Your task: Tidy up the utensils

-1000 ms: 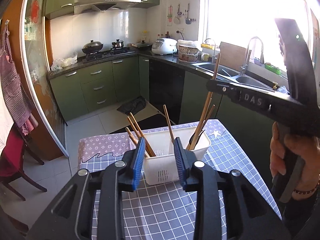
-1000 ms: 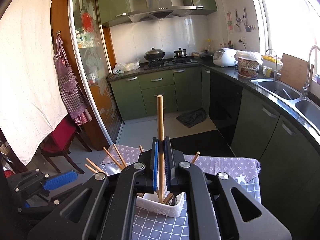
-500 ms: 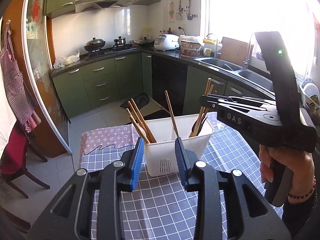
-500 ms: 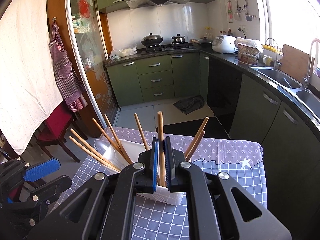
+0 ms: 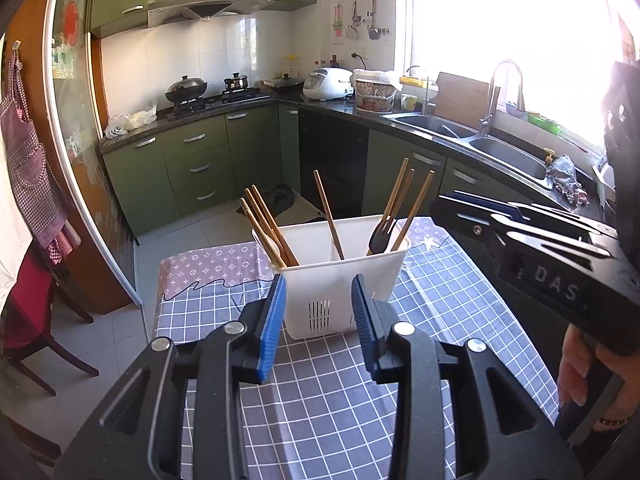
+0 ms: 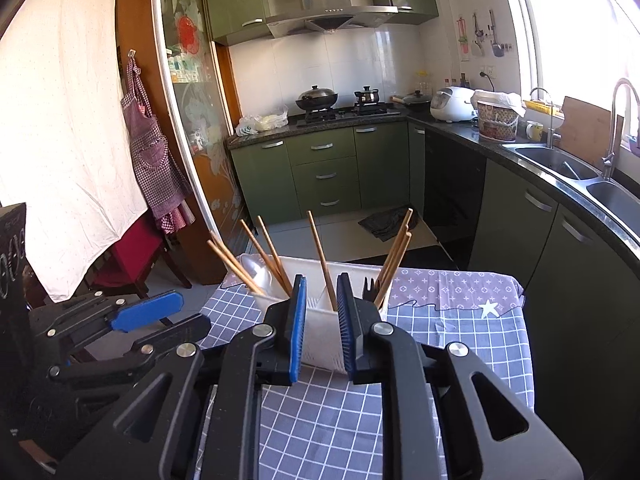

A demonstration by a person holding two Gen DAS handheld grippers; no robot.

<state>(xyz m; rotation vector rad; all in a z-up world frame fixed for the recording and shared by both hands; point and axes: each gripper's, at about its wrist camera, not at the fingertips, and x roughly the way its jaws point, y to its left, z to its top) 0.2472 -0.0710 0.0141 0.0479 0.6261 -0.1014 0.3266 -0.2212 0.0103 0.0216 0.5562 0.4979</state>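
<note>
A white plastic utensil holder (image 5: pixel 340 284) (image 6: pixel 324 344) stands on the checked tablecloth (image 5: pixel 328 400). It holds several wooden chopsticks (image 5: pixel 328 216) (image 6: pixel 320 256), a black fork (image 5: pixel 382 236) and a white spoon (image 6: pixel 256 272). My left gripper (image 5: pixel 318 320) is open and empty, just in front of the holder. My right gripper (image 6: pixel 322 328) is open and empty, close in front of the holder; it also shows at the right of the left wrist view (image 5: pixel 520 236).
The small table (image 6: pixel 460 320) stands in a kitchen with green cabinets (image 5: pixel 200 160), a sink (image 5: pixel 480 140) along the right counter and a red chair (image 5: pixel 24 312) at the left. A dark cloth (image 6: pixel 388 220) lies on the floor beyond the table.
My right gripper has let go of the chopstick, which now stands in the holder, and its jaws have opened. Both grippers have drawn back a little.
</note>
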